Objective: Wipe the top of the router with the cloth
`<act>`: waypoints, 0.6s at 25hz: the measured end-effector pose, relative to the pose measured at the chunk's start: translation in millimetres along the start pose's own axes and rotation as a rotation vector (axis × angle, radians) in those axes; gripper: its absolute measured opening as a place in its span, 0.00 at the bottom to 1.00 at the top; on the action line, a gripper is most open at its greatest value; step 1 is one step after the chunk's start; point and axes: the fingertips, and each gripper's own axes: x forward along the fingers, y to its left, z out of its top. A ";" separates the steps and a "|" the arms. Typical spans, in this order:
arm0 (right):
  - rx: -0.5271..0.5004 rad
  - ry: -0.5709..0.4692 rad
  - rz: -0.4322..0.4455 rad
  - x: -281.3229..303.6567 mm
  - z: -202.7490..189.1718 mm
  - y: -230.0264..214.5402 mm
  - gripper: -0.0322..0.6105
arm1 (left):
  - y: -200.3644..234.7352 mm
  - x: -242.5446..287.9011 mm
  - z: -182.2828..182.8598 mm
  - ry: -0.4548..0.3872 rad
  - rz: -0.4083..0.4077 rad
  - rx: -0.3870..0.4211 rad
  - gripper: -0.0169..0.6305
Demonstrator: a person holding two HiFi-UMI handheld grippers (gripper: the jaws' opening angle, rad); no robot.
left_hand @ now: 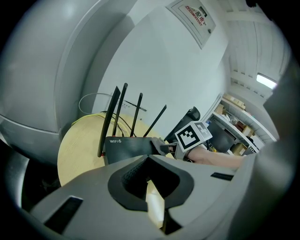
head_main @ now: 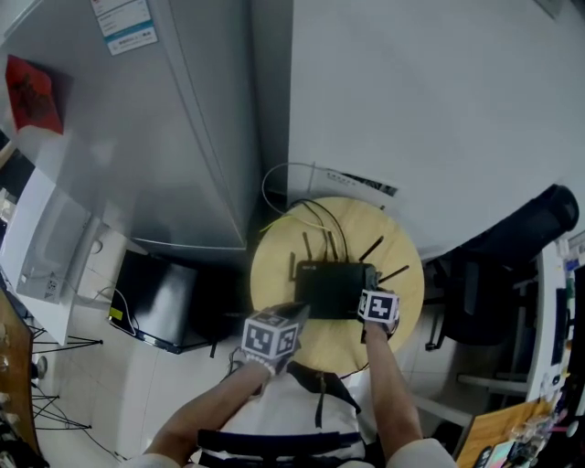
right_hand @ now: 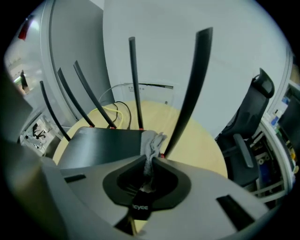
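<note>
Antennas [right_hand: 187,93] crowd the right gripper [right_hand: 149,158], jaws clamped on the cloth [right_hand: 151,142]; left gripper [left_hand: 149,157] jaws closed. Snag one and the router [right_hand: 101,143] probably slides.

White letters "WIFI6" stand on the front edge of the flat black plastic router [left_hand: 129,147] with upright antennas. A small black tag [right_hand: 140,206] just below the crumpled grey cloth [right_hand: 151,143] shows the white letters "eyee"; its start is cut off. The white wall notice with red print [left_hand: 197,16] and the white paper sticker on the grey cabinet [head_main: 123,23] are too small to read.
</note>
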 end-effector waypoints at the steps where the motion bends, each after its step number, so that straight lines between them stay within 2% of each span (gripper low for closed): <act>1: 0.012 0.008 0.021 -0.4 -2.5 6.9 0.11 | 1.5 -1.2 -0.3 0.000 0.002 -0.001 0.02; 3: 0.018 0.003 0.056 -4.4 -1.8 22.9 0.11 | 4.9 -3.9 -1.0 -0.001 0.006 -0.003 0.02; 8: 0.025 -0.002 0.217 -14.4 -1.4 85.7 0.11 | 16.3 -12.8 -3.7 0.004 0.036 -0.006 0.02; 15: -0.051 0.032 0.355 -21.3 -5.9 158.5 0.11 | 24.8 -23.5 -5.8 -0.001 0.056 -0.013 0.02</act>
